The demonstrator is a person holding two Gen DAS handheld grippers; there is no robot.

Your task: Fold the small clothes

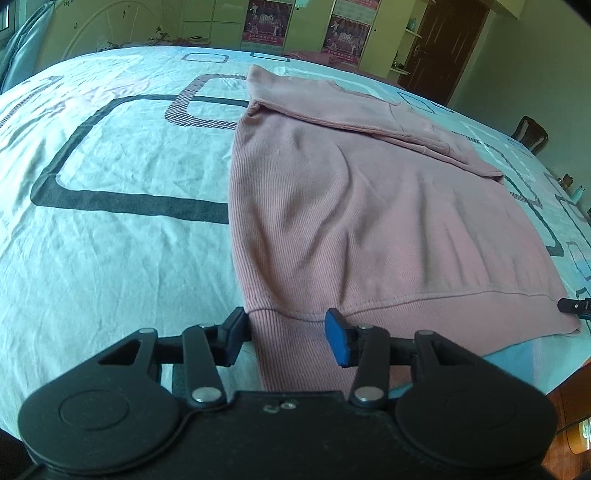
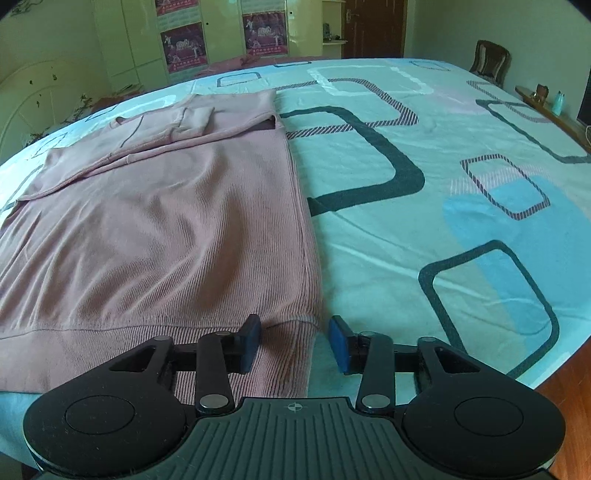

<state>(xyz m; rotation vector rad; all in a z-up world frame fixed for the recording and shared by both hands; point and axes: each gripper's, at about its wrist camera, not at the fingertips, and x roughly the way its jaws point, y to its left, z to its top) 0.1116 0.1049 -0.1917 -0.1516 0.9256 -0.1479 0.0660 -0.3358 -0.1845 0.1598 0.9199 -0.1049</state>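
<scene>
A pink ribbed sweater [image 1: 351, 221] lies flat on the bed, its sleeves folded in across the far end. The near hem faces me. In the left wrist view my left gripper [image 1: 287, 338] stands open over the hem's left corner. The ribbed band lies flat between the pads without being pinched. In the right wrist view the same sweater [image 2: 166, 229] fills the left half. My right gripper [image 2: 295, 343] is open astride the hem's right corner, with its right pad over bare sheet. At the right hem corner in the left view shows a black fingertip [image 1: 570, 305] of the other gripper.
The bedsheet [image 2: 443, 184] is pale blue with dark rounded squares. A white headboard [image 2: 33, 99], a wardrobe with posters [image 2: 184, 44] and a dark door [image 2: 376, 26] lie beyond. A chair [image 2: 491, 59] and a shelf with bottles [image 2: 554, 103] stand to the right. The bed's near edge is just below the hem.
</scene>
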